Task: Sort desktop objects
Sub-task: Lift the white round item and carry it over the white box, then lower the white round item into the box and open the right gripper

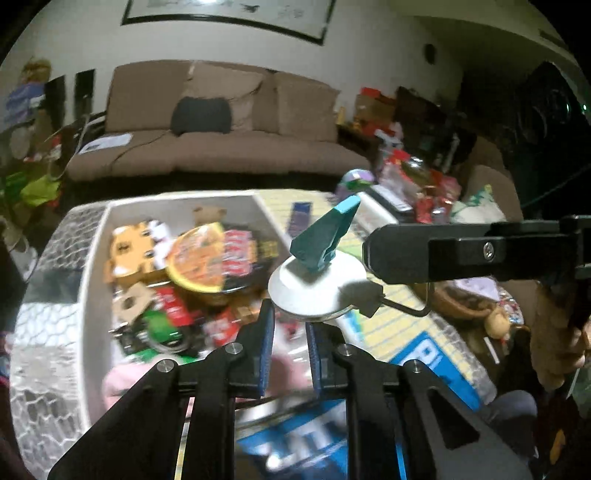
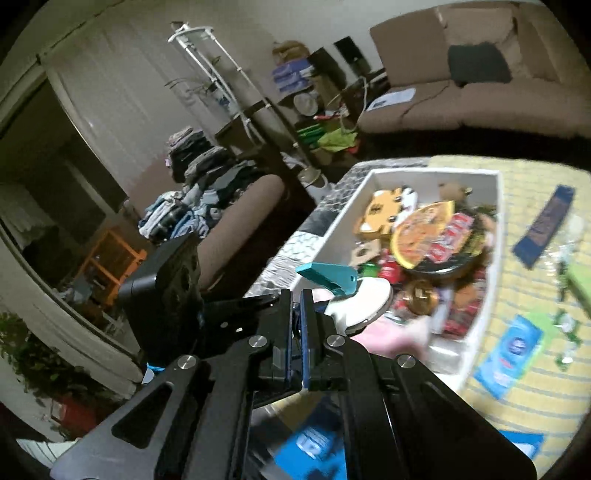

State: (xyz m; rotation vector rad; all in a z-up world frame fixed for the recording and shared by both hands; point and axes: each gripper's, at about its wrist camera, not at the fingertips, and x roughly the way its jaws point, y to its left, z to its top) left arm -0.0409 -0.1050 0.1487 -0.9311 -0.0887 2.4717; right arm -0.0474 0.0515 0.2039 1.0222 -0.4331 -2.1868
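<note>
1. Nearest the lens: left hand-held gripper (image 1: pixel 290 325), black fingers with blue pads drawn close, only a narrow slot between them.
2. Right hand-held gripper (image 2: pixel 297 314) pressed together; whether anything thin is pinched there, cannot tell.
3. Just past both sets of tips: white suction disc (image 1: pixel 314 291), round and smooth, with a teal lever (image 1: pixel 325 236) standing up from it and a bent wire hook (image 1: pixel 406 308) at its side. Raised above the near end of the white tray (image 1: pixel 92 258); which gripper bears it, cannot tell.
4. Crowding the tray below: noodle bowl (image 1: pixel 199 254) with an orange-yellow lid, tiger-faced box (image 1: pixel 127 251), red packets, something soft and pink (image 1: pixel 122 380) at the near end.
5. Tray toward the desk's left edge, on a glossy hexagon-patterned desk (image 1: pixel 44 350).
6. Right of the tray: yellow striped cloth (image 2: pixel 535 295) carrying a blue packet (image 2: pixel 509 350) and a dark blue bar (image 2: pixel 546 225).
7. Beyond the far edge: brown sofa (image 1: pixel 221 147) with a black cushion (image 1: pixel 201 114), framed picture (image 1: pixel 229 14) on a pale wall.
8. Off the left edge: heap of folded clothes (image 2: pixel 199 173).
</note>
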